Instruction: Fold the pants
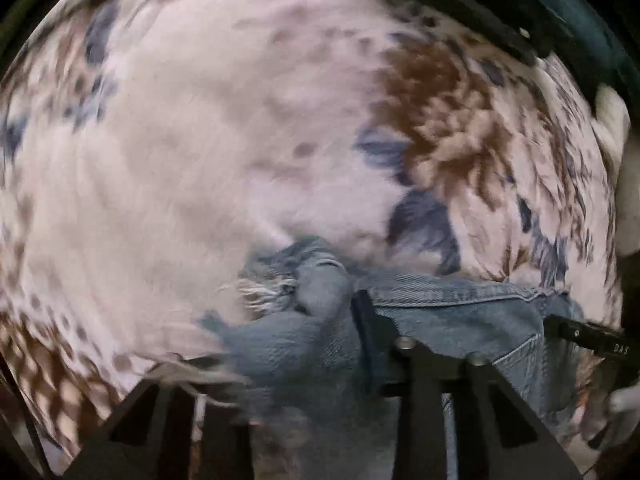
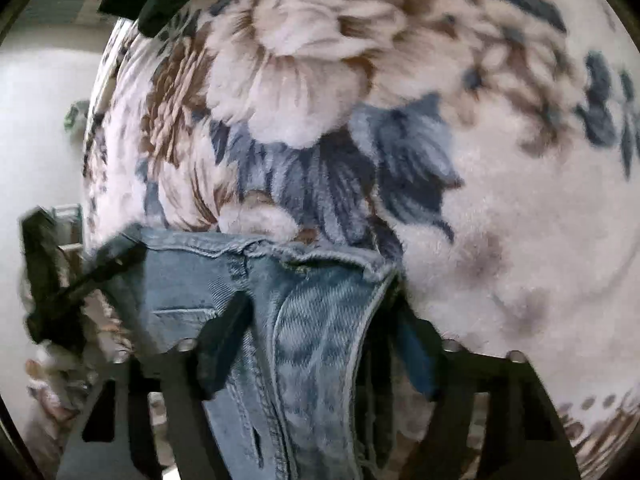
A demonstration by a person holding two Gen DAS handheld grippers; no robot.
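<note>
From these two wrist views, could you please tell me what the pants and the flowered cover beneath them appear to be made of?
The pants look like faded blue denim: a diagonal twill weave, stitched seams and a frayed patch show. The flowered cover looks like plush fleece or a similar pile fabric, matt and fuzzy, with soft-edged printed blooms; motion blur leaves the exact fibre open.

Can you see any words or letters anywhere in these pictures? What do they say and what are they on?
"DAS" in small white letters on the black body of the right tool, seen at the right edge of the left wrist view. It runs to the picture's edge, so more letters may be cut off.
No readable text on the jeans or the flowered blanket; both pictures are blurry.
</note>
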